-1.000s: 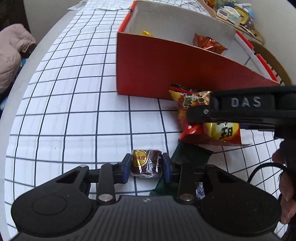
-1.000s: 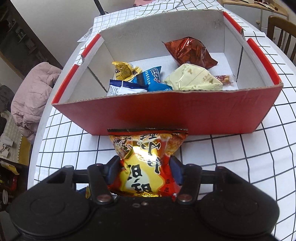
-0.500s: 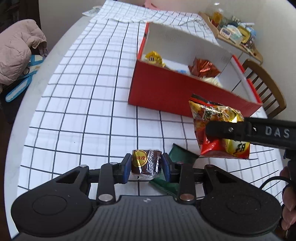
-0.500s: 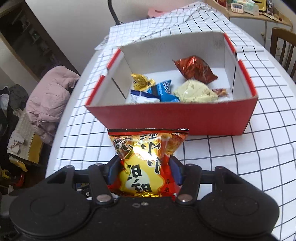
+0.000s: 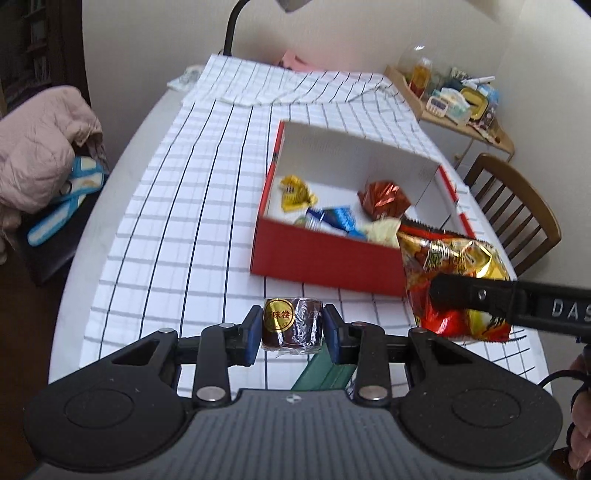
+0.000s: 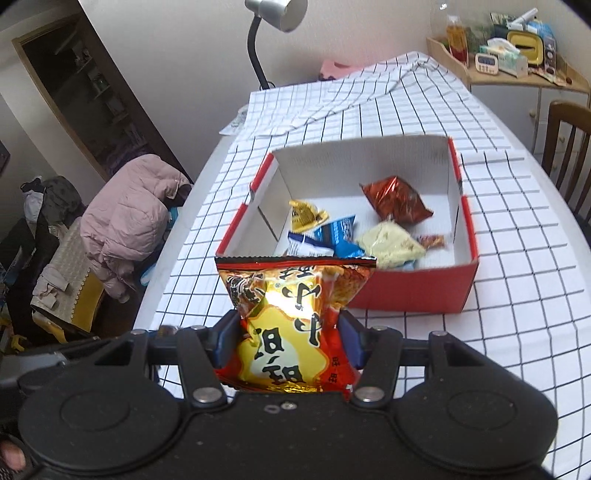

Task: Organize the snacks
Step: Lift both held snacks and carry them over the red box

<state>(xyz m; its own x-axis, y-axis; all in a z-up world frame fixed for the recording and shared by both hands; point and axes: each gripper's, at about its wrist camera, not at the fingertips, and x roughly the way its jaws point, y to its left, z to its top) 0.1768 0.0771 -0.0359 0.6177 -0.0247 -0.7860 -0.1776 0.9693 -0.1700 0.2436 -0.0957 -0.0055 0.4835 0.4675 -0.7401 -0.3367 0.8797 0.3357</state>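
My left gripper (image 5: 291, 328) is shut on a small brown wrapped roll (image 5: 292, 325) with a gold round label, held above the checked tablecloth. My right gripper (image 6: 286, 341) is shut on a red and yellow snack bag (image 6: 291, 317); in the left wrist view the same bag (image 5: 452, 258) hangs at the right under the black right finger (image 5: 480, 295). Beyond both stands the red box (image 5: 325, 258) with a white inside (image 6: 369, 162), holding several snack packets: a yellow one (image 6: 306, 218), a blue one (image 6: 334, 236), a dark red one (image 6: 397, 201), a pale one (image 6: 388, 245).
A dark green packet (image 5: 321, 369) lies on the cloth just under my left gripper. A wooden chair (image 5: 517, 214) stands right of the table, a pink jacket (image 6: 125, 221) on a chair to the left. A lamp (image 6: 275, 14) and folded cloth (image 6: 351, 96) sit at the far end.
Both grippers have risen and drawn back from the box, each keeping its snack. The box now looks smaller and lower, and its inside shows in the left wrist view.
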